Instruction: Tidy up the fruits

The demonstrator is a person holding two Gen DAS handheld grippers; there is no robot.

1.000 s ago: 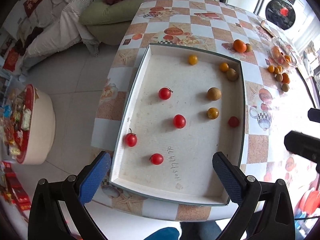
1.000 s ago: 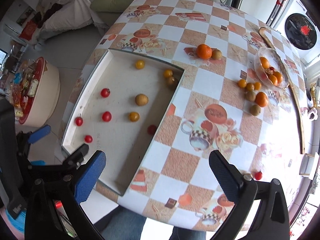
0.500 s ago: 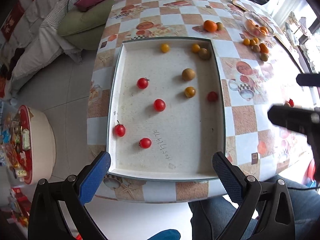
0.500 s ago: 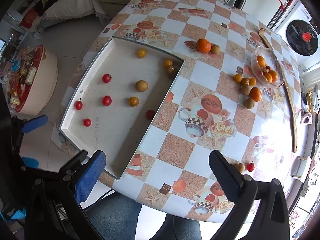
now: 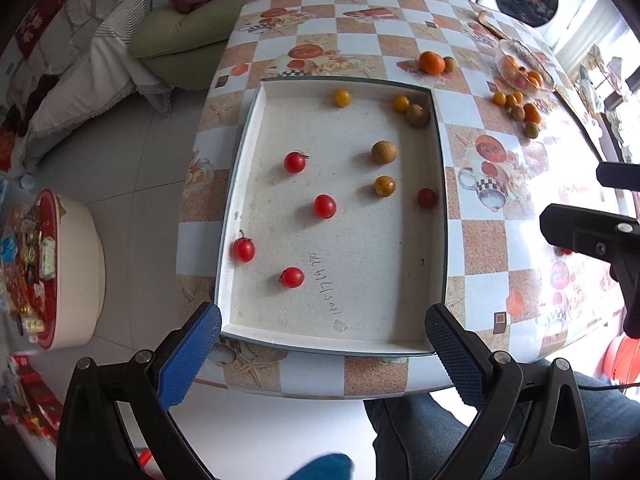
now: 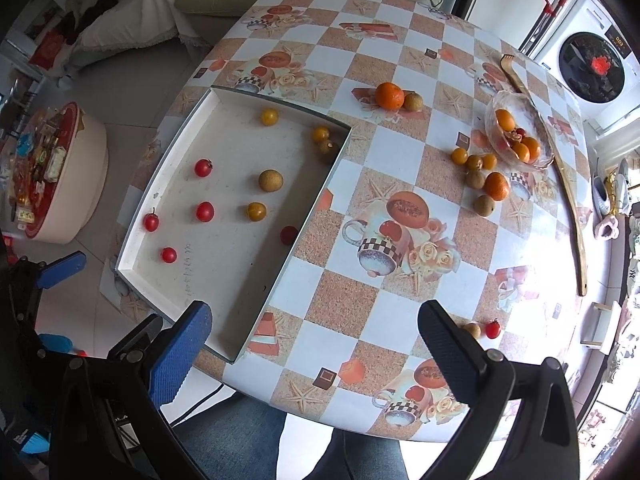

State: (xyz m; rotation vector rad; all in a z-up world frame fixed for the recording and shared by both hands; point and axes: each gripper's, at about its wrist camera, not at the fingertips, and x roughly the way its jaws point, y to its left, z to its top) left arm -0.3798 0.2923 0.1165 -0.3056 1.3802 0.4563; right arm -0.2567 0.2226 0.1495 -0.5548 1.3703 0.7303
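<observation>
A shallow white tray [image 5: 438, 240] [image 6: 168, 176] on the checkered table holds several red cherry tomatoes [image 5: 324, 206] [image 6: 205, 211], yellow tomatoes [image 5: 385, 186] and brown longans [image 5: 384, 152] [image 6: 270, 180]. More fruit lies on the table: an orange [image 6: 389, 96], a cluster [image 6: 476, 168] beside a glass bowl [image 6: 516, 136], and a longan with a red tomato [image 6: 493, 329] near the right edge. My left gripper [image 5: 322, 356] is open and empty at the tray's near edge. My right gripper [image 6: 314, 356] is open and empty above the table's near edge.
A long wooden stick [image 6: 568, 184] lies along the table's right side. A green sofa with cushions [image 5: 192, 32] stands beyond the table. A round white stool with snacks [image 5: 48, 268] sits on the floor at left. The person's legs [image 6: 280, 440] are under the near edge.
Both grippers have drawn back and risen, so more of the table and the person's legs show. Both stay open; no fruit has moved.
</observation>
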